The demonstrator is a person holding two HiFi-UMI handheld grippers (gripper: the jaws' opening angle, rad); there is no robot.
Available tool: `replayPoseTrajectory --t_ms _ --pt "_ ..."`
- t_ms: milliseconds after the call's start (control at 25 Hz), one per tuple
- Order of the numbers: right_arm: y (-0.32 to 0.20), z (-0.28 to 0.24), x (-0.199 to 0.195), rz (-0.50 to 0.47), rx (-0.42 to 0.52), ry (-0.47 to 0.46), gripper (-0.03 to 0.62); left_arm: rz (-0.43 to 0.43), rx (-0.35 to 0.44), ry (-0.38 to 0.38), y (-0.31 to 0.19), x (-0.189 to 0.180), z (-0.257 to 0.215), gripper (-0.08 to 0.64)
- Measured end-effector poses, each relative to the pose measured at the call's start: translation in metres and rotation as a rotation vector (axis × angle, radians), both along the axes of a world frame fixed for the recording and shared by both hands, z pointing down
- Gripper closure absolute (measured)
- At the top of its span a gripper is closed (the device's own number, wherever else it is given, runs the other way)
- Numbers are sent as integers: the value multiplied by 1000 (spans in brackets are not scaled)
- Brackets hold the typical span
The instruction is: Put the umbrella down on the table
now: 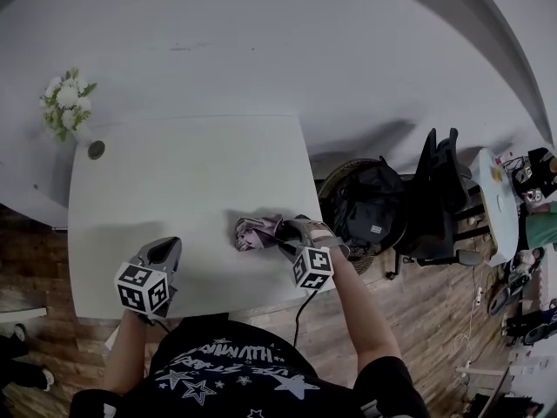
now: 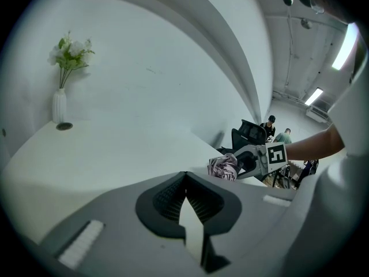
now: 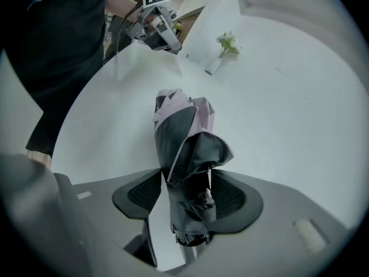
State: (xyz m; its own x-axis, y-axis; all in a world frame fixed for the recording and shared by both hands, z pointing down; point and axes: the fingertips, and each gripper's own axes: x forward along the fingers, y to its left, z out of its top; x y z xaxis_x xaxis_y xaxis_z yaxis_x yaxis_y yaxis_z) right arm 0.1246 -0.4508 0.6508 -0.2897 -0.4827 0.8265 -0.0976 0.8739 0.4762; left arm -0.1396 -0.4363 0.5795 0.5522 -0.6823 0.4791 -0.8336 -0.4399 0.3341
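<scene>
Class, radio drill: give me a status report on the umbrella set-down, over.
Left gripper shut, empty. Right gripper open, umbrella between its jaws, lying on the table. Nothing in the way.

Umbrella (image 1: 254,233) handle end hidden under right hand-held gripper (image 1: 289,232); grip perhaps loose, unclear.

Your table (image 1: 191,172) lies open across its middle and far right; a flower vase (image 1: 70,109) and small disc (image 1: 96,150) crowd the far-left corner, the umbrella (image 1: 258,232) the near right.

No text reads clearly. The dark shirt (image 1: 228,368) bears white lettering among stars, too blurred to make out; a small white label (image 1: 372,230) on the black bag (image 1: 365,200) is illegible.
</scene>
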Motion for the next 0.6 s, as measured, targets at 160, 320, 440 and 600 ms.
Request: replayPoseTrajectory --t_ms 160,320,440,600 --pt "6 -7 -1 27 45 -45 302 -10 12 -2 12 5 -5 557" --pt "13 -24 -2 86 95 -130 314 -15 27 -13 28 9 -14 557" --pt "16 -43 0 193 149 -224 375 -22 43 -22 42 13 -20 555" --pt "21 -76 0 378 204 -406 464 -33 64 -26 63 21 -31 555"
